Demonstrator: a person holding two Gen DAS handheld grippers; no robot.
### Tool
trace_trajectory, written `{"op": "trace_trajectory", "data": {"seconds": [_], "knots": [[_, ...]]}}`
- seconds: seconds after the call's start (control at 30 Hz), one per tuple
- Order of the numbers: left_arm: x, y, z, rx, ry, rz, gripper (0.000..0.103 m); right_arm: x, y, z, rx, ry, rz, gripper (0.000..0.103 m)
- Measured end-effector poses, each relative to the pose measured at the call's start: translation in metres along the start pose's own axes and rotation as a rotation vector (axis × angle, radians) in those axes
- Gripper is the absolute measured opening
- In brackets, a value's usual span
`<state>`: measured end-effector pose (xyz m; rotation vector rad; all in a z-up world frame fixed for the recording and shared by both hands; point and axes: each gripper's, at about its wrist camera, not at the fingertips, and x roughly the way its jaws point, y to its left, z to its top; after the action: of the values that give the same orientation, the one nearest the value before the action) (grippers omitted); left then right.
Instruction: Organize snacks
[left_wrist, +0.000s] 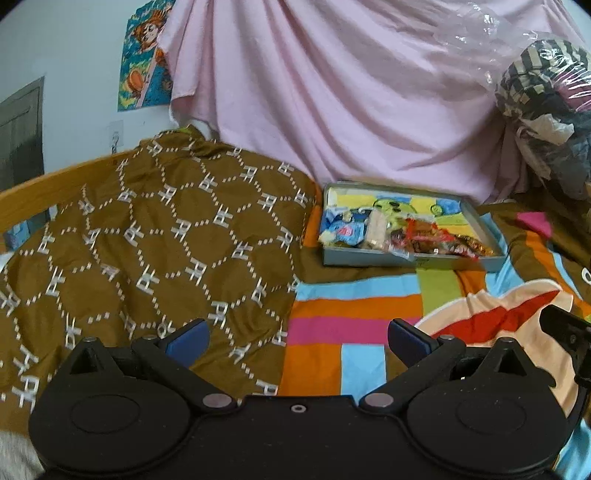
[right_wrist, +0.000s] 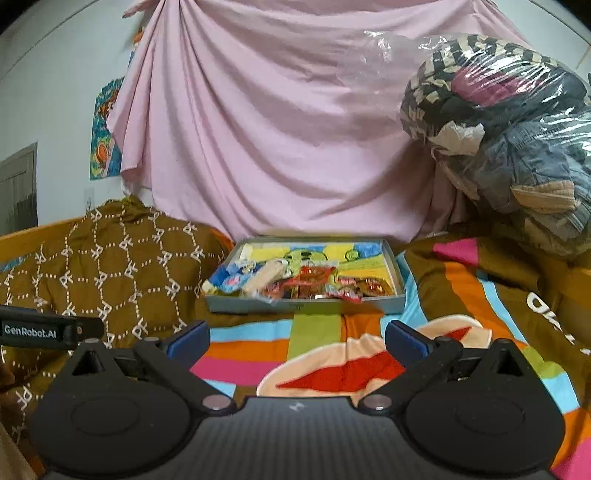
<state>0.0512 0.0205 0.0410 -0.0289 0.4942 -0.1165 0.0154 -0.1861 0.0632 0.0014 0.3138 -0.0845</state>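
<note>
A: so where are the snacks (right_wrist: 295, 282)?

B: piled along the near wall of the shallow grey tray (right_wrist: 306, 304) on the bed; row runs left to right; tray sits straight ahead of the right gripper (right_wrist: 297, 341), ahead and off to the right of the left gripper (left_wrist: 298, 338); right one looks nearer.

A: jaws?

B: both spread wide, holding nothing.

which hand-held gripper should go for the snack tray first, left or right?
Right, probably. The tray sits almost straight ahead of the right hand-held gripper; from the left hand-held gripper the same tray lies off to its right. Both are open and empty.
</note>
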Motion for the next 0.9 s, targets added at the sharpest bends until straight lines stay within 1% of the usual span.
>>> {"op": "trace_trajectory", "data": {"seconds": [0.1, 0.23, 0.4, 0.57, 0.9], "knots": [[-0.003, 0.002, -0.011, 0.003, 0.026, -0.012, 0.102, -0.003, 0.001, -0.007, 0.002, 0.018, -0.008, 0.103], [-0.006, 0.002, -0.019, 0.003, 0.039, -0.024, 0.102, -0.005, 0.003, -0.014, -0.002, 0.043, -0.01, 0.103], [-0.004, -0.002, -0.024, 0.021, 0.053, -0.01, 0.102, 0.0, 0.003, -0.019, 0.0, 0.079, -0.001, 0.103], [-0.003, -0.002, -0.025, 0.015, 0.063, -0.001, 0.102, 0.005, 0.002, -0.024, 0.011, 0.107, -0.008, 0.103], [-0.002, -0.002, -0.026, 0.021, 0.067, -0.001, 0.102, 0.006, 0.004, -0.026, 0.001, 0.116, -0.004, 0.103]]}}
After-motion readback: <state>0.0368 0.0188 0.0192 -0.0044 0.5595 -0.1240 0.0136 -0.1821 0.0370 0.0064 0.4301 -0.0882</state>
